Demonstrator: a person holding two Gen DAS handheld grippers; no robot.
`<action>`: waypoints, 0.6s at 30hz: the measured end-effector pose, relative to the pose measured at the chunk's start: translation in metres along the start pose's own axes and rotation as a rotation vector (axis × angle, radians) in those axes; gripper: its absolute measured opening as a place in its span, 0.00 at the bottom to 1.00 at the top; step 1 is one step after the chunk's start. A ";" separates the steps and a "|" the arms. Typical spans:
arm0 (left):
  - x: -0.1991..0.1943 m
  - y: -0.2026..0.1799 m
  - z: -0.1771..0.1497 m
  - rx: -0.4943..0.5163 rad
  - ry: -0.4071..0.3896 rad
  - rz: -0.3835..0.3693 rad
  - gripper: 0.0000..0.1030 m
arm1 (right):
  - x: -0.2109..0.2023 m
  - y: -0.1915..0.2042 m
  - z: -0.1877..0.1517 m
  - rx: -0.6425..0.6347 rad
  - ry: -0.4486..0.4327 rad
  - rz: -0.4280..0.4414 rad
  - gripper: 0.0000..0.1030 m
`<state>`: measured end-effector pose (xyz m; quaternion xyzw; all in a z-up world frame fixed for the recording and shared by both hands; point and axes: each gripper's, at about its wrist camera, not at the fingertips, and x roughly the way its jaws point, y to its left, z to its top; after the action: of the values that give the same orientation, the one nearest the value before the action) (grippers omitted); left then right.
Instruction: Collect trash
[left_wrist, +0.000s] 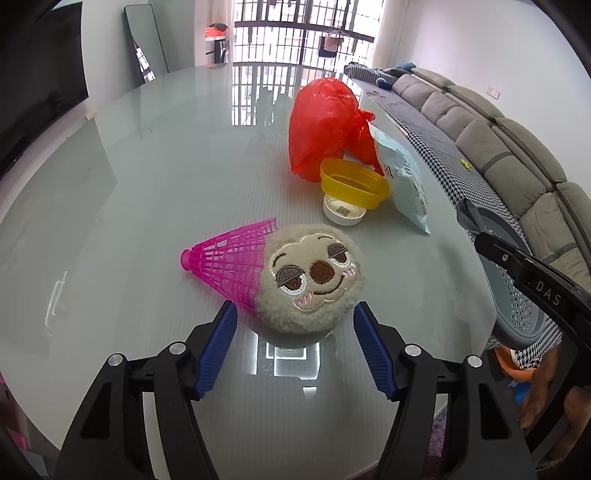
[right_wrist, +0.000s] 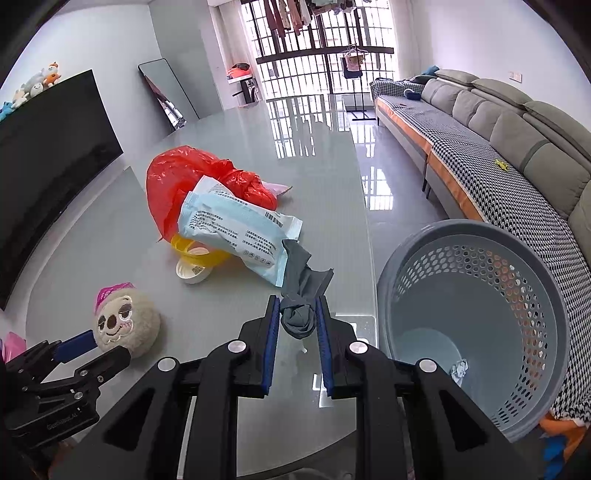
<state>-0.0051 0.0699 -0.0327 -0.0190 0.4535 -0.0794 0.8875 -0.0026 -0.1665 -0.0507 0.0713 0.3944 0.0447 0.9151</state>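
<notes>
On the glass table (right_wrist: 110, 258), the plush toy (left_wrist: 310, 280) lies nearest the left gripper (left_wrist: 291, 317), just ahead of its spread fingers, with the mesh shuttlecock (left_wrist: 232, 262) touching its left side. Farther back and to the right, the funnel-shaped cup (left_wrist: 351, 181) sits on the round lid (left_wrist: 341, 212); the plastic bag (left_wrist: 325, 125) stands behind them, and the wipes packet (right_wrist: 240, 232) leans over both on their right. The right gripper (right_wrist: 297, 317) hangs above the table's right edge with the knotted cloth (right_wrist: 299, 302) between its fingers. The perforated basket (right_wrist: 517, 236) stands off the table's right edge, a crumpled paper ball (right_wrist: 458, 369) in its bottom, and the sofa (right_wrist: 498, 122) runs along the wall behind it.
</notes>
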 end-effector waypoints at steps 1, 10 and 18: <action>-0.001 0.002 0.000 -0.005 -0.002 0.000 0.64 | 0.000 0.001 0.000 -0.002 0.001 0.000 0.19; -0.005 0.028 0.001 -0.027 -0.010 0.033 0.64 | -0.006 0.006 0.000 -0.012 -0.010 -0.006 0.19; -0.012 0.057 0.001 -0.072 -0.012 0.083 0.64 | -0.002 0.002 0.000 -0.005 0.001 -0.007 0.19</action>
<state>-0.0035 0.1282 -0.0287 -0.0327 0.4510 -0.0260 0.8915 -0.0043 -0.1646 -0.0493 0.0678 0.3949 0.0427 0.9152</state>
